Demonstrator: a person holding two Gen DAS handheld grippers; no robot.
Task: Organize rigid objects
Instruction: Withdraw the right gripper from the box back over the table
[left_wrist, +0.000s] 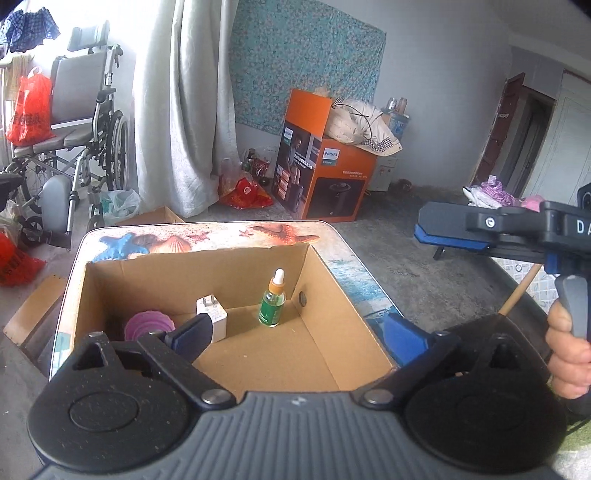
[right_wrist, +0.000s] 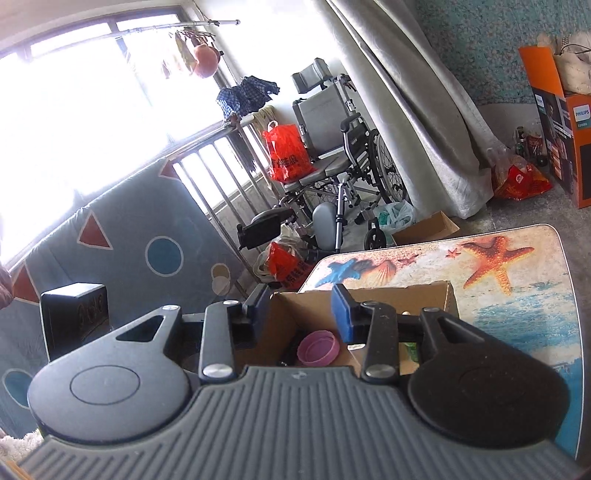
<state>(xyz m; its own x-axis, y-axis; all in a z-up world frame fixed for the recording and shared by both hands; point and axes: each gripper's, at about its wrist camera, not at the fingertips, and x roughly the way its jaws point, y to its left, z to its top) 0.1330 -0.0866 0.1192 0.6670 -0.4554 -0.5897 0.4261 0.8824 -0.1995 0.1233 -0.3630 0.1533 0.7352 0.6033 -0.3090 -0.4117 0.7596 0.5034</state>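
Note:
An open cardboard box (left_wrist: 343, 306) stands on a table printed with starfish (left_wrist: 266, 230). Inside stand a green dropper bottle (left_wrist: 272, 301), a white plug charger (left_wrist: 211, 317) and a purple round lid (left_wrist: 148, 326). My left gripper (left_wrist: 299, 341) is open and empty above the box's near side. My right gripper (left_wrist: 419, 229) hangs to the right of the box in the left wrist view. In the right wrist view it (right_wrist: 301, 310) is open and empty over the box (right_wrist: 448, 299), with the purple lid (right_wrist: 318, 347) below it.
A wheelchair (left_wrist: 85, 147) with a red bag stands at the left by a curtain (left_wrist: 181, 110). An orange Philips box (left_wrist: 321, 173) sits on the floor behind the table. A black box (right_wrist: 75, 317) and patterned mat (right_wrist: 140, 240) are at the left.

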